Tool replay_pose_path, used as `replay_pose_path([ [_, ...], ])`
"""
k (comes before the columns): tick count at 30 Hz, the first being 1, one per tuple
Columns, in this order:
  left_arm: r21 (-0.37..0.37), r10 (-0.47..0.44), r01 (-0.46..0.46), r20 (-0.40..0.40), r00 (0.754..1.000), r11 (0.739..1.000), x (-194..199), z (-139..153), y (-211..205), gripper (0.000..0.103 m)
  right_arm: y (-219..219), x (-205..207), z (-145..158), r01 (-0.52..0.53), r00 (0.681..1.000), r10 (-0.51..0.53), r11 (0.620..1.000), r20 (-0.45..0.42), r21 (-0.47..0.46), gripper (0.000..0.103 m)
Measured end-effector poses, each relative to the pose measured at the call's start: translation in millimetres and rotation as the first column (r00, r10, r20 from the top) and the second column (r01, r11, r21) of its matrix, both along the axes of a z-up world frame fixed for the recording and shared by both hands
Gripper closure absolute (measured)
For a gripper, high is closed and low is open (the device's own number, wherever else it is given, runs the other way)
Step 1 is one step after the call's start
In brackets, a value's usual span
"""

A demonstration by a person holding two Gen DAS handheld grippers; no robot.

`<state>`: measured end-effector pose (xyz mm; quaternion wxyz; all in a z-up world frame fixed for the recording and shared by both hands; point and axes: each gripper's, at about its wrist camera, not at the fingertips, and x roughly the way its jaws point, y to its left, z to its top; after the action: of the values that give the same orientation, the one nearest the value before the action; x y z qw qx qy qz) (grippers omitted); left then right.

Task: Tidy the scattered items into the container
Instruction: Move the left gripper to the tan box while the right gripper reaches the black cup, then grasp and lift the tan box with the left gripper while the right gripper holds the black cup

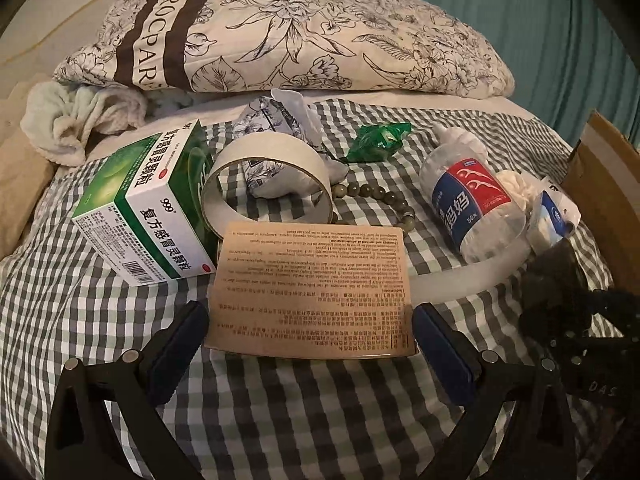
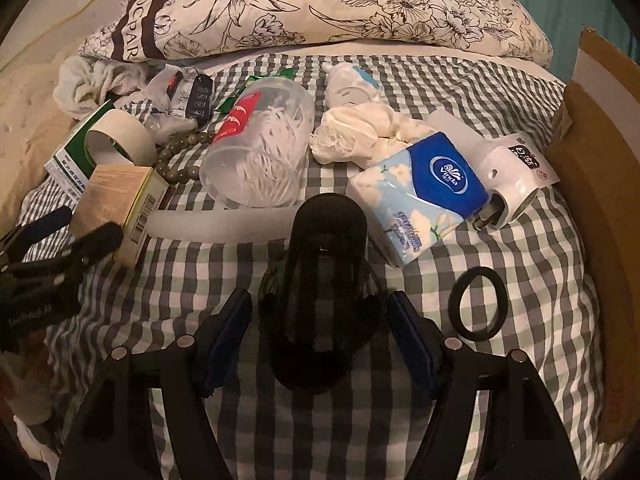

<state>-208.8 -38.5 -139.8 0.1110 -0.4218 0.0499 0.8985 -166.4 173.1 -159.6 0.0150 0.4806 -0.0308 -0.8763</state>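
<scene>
Nearest the right wrist camera, the right gripper [image 2: 320, 340] straddles a dark, translucent, dome-topped plastic object [image 2: 324, 280] lying on the grey-and-white checked bedsheet [image 2: 520, 264]; its blue-padded fingers [image 2: 228, 332] stand on either side of it, and in the dim light it is hard to say whether the pads touch its flared base. A black ring [image 2: 478, 304] lies just to the right. Beyond sit a blue-and-white tissue packet [image 2: 420, 192], a white plug-in device [image 2: 512, 184], a crumpled white cloth [image 2: 360, 132], and a clear plastic tub of cotton swabs [image 2: 260, 148] on its side.

In the left wrist view the left gripper [image 1: 312, 332] has its jaws apart around the near end of a tan printed carton [image 1: 312, 288], both pads close against its edges without clearly pressing. Behind it lie a green-and-white medicine box [image 1: 148, 208], a roll of beige tape [image 1: 268, 184], green beads [image 1: 372, 192] and a green wrapper [image 1: 380, 140]. The brown cardboard box [image 1: 608, 192] stands at the right edge of the bed, past the floral pillow [image 1: 300, 40].
</scene>
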Motion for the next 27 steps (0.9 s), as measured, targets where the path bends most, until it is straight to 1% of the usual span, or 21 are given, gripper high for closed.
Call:
replay_pose_path([
  [2,-0.022,-0.021,0.021,0.005,1.000,1.000,0,1,4,0.000,-1,0,0,0.003,1.000,-0.003,1.000,-0.004,0.002,0.033],
  [4,-0.059,-0.037,0.037,0.000,0.999,0.998,0,-1,10,0.000,-1,1,0,0.006,1.000,-0.006,1.000,-0.012,0.001,0.033],
  [5,-0.063,-0.042,0.042,-0.002,0.999,0.997,-2,-1,11,0.000,0,1,1,0.007,1.000,-0.007,1.000,-0.014,-0.002,0.033],
  [9,-0.043,-0.059,0.060,0.022,0.998,0.997,-8,-2,12,0.000,0,1,0,0.009,1.000,-0.009,1.000,-0.011,-0.002,0.033],
  [13,-0.038,-0.064,0.065,0.037,0.997,0.997,-9,-5,12,0.000,0,0,-2,0.006,1.000,-0.006,1.000,-0.010,0.008,0.033],
  [17,-0.004,-0.052,0.052,0.032,0.998,0.999,-10,-7,9,0.000,-2,-1,-5,0.002,1.000,-0.002,1.000,-0.006,0.026,0.032],
  [19,-0.006,-0.046,0.046,0.022,0.999,0.999,-8,-7,9,0.000,-4,-1,-6,-0.002,1.000,0.002,0.999,-0.007,0.043,0.032],
  [21,-0.005,-0.041,0.041,0.026,0.999,0.999,-5,-6,8,0.000,-5,0,-6,-0.005,1.000,0.006,0.999,-0.011,0.054,0.039],
  [24,0.002,-0.042,0.042,0.051,0.998,0.999,7,-5,1,0.000,-4,3,-5,-0.012,1.000,0.013,0.999,-0.012,0.047,0.039],
  [26,0.002,-0.041,0.041,0.100,0.994,0.999,16,-13,-5,0.000,-3,5,-5,-0.017,1.000,0.018,0.999,-0.011,0.041,0.039],
  [27,-0.016,-0.032,0.035,0.131,0.991,0.999,20,-20,-8,0.004,-1,7,-4,-0.016,1.000,0.017,0.999,-0.013,0.035,0.039],
])
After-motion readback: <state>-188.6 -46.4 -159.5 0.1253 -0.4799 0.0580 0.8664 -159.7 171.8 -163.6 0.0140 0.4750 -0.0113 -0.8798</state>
